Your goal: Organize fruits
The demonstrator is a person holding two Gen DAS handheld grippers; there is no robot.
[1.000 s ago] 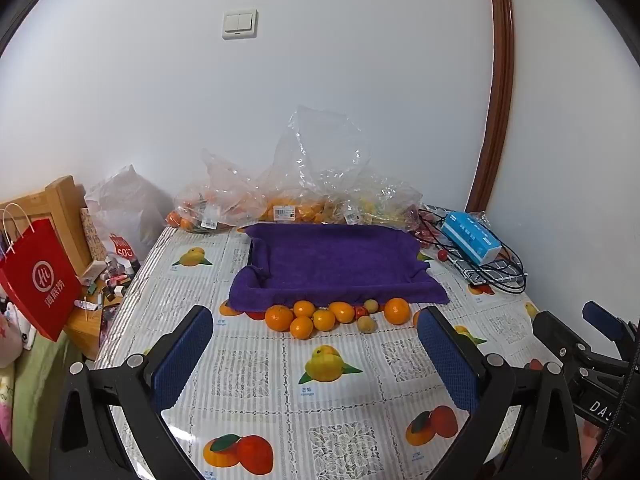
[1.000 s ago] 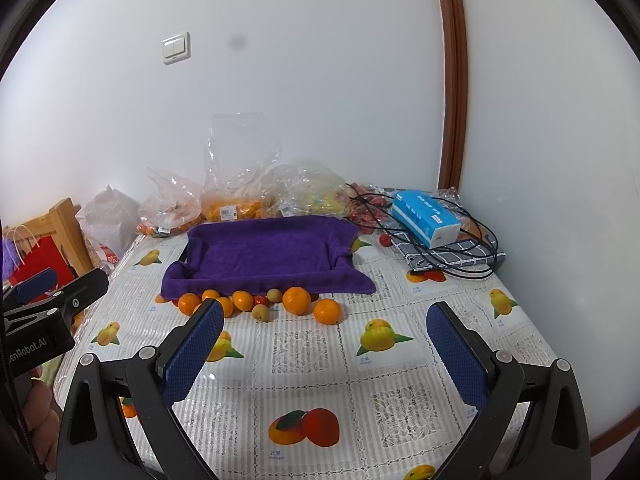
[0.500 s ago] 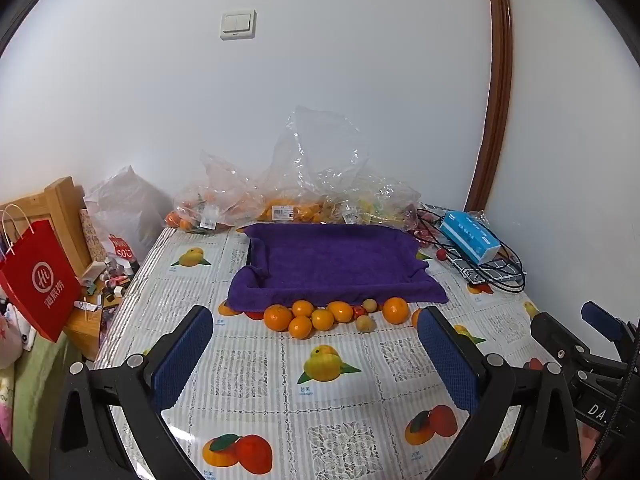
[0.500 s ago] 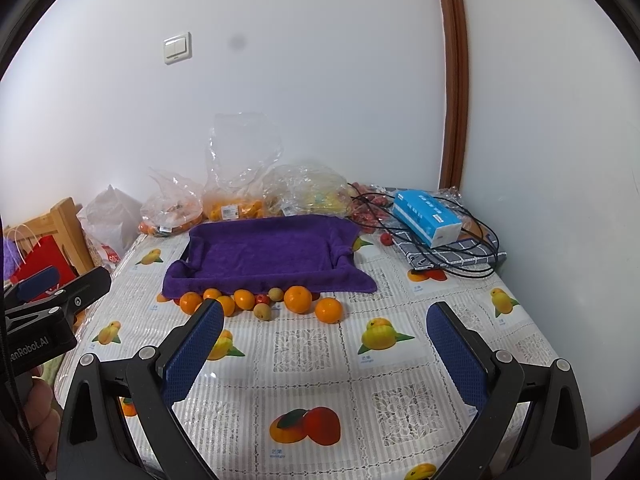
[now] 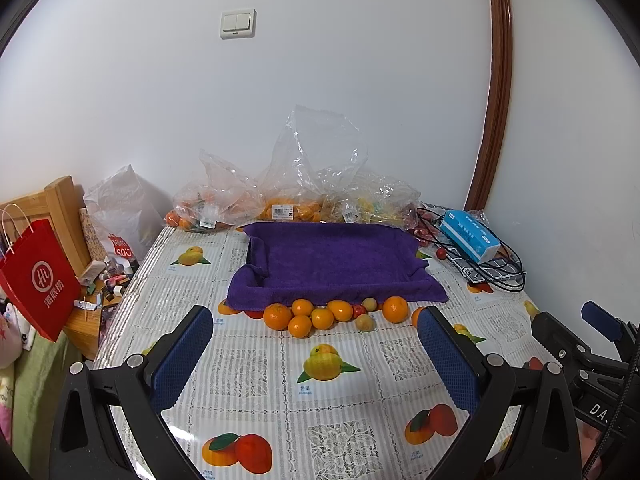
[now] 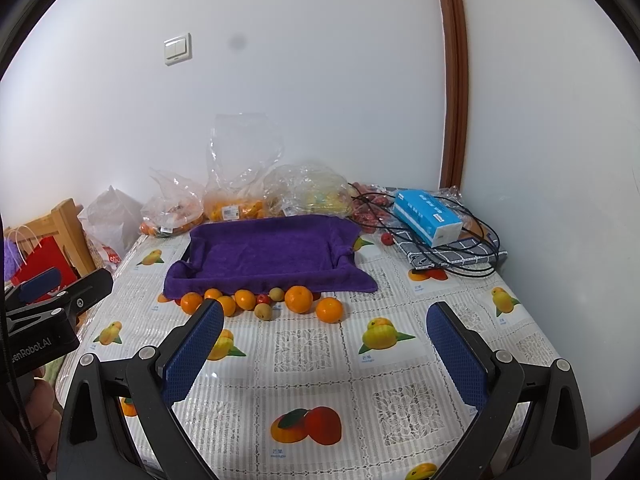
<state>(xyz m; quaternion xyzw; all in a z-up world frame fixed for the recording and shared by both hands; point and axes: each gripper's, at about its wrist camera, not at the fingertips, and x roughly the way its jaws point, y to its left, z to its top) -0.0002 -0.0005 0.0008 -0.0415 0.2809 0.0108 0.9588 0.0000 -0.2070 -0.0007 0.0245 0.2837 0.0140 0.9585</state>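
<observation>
A: Report legible markings.
B: The red bag (image 5: 38, 280) carries a white circular logo with Chinese characters. The tablecloth (image 6: 312, 360) prints read "mango".
A: Fruit location and appearance?
B: Round oranges (image 5: 277, 317) and smaller tan fruits (image 5: 365, 322) lie in a row touching the purple towel's (image 5: 332, 264) front edge.
A: Tool state?
B: Left gripper (image 5: 316, 340) and right gripper (image 6: 325, 335): jaws spread wide, holding nothing, above the tablecloth.

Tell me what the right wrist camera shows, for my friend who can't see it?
The open right gripper hovers over a fruit-print table, aimed at loose oranges and smaller fruit lined up in front of an empty purple towel tray. Fruit bags and a blue box sit behind.
</observation>
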